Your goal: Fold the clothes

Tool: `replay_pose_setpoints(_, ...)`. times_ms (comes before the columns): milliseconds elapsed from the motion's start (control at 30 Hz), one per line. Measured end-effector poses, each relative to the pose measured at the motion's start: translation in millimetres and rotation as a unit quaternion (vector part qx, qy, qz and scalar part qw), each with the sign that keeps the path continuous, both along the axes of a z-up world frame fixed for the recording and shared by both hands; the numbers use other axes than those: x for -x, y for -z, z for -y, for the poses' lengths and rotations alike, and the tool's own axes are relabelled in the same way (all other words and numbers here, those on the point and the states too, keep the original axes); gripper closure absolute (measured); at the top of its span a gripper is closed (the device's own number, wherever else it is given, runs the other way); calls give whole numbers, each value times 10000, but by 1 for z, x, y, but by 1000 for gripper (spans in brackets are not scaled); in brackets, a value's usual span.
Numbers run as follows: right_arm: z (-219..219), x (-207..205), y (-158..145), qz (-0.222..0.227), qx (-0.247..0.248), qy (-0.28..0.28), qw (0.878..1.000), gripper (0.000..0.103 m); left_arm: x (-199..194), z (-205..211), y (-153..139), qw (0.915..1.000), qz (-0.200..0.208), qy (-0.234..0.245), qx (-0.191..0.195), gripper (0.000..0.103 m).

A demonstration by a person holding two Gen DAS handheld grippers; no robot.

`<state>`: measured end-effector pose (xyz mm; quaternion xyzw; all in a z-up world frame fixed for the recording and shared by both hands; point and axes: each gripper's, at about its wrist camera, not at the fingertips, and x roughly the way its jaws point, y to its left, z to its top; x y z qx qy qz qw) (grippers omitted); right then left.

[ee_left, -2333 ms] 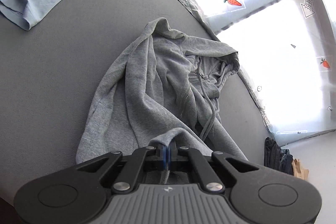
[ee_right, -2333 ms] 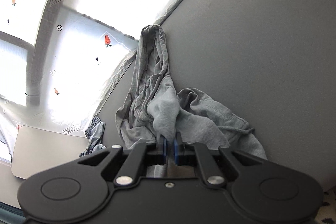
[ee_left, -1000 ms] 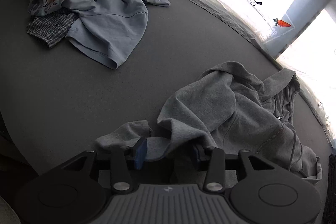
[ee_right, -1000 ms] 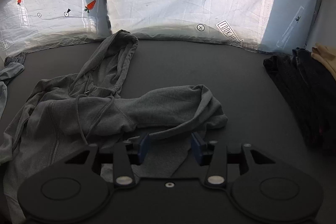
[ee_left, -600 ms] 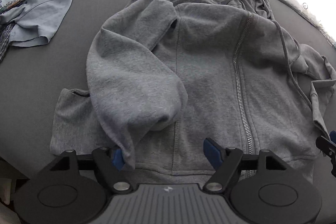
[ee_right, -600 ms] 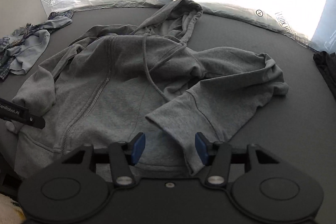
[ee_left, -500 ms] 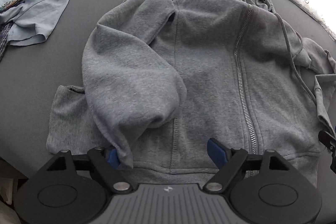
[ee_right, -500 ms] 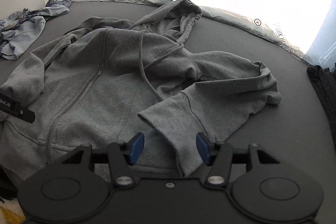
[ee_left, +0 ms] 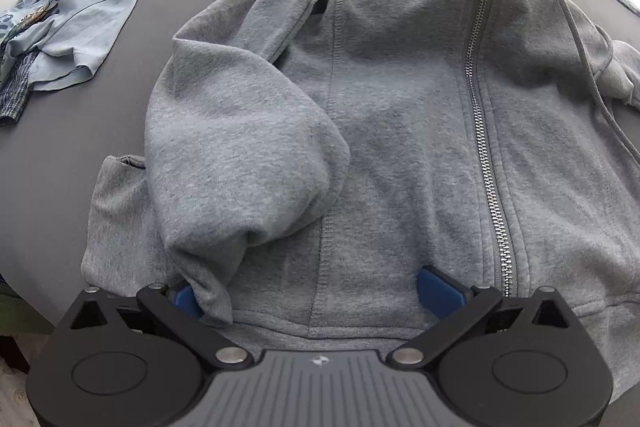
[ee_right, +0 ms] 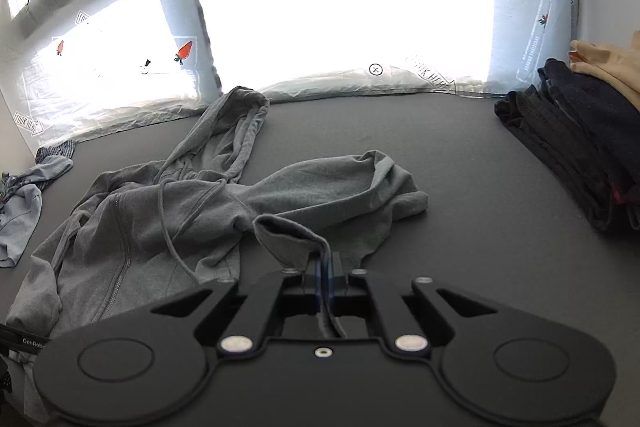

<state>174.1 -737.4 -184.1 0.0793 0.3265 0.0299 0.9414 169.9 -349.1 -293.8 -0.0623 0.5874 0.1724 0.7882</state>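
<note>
One sleeve cuff (ee_right: 298,233), pinched, right hand-held gripper (ee_right: 325,277)

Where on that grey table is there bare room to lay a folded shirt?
Bare table lies between the hoodie and the dark stack, up to the window sheet. The left side is crowded by the blue shirts.

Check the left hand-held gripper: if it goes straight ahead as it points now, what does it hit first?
Likely the gray hoodie. The left hand-held gripper is open over the bottom hem, with the folded-over sleeve by its left finger. Height above the cloth is unclear.
</note>
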Motion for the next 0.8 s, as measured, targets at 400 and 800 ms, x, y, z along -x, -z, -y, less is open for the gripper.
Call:
replay_pose_setpoints(400,224,41,-23,529,-1322,3042,9419,100,-11,0,1,9995,-137,-288,64,0)
replay_pose_setpoints(800,284,23,39,-425,-1346,3884,9106,100,-21,-1,1,9986,-304,-422,98,0)
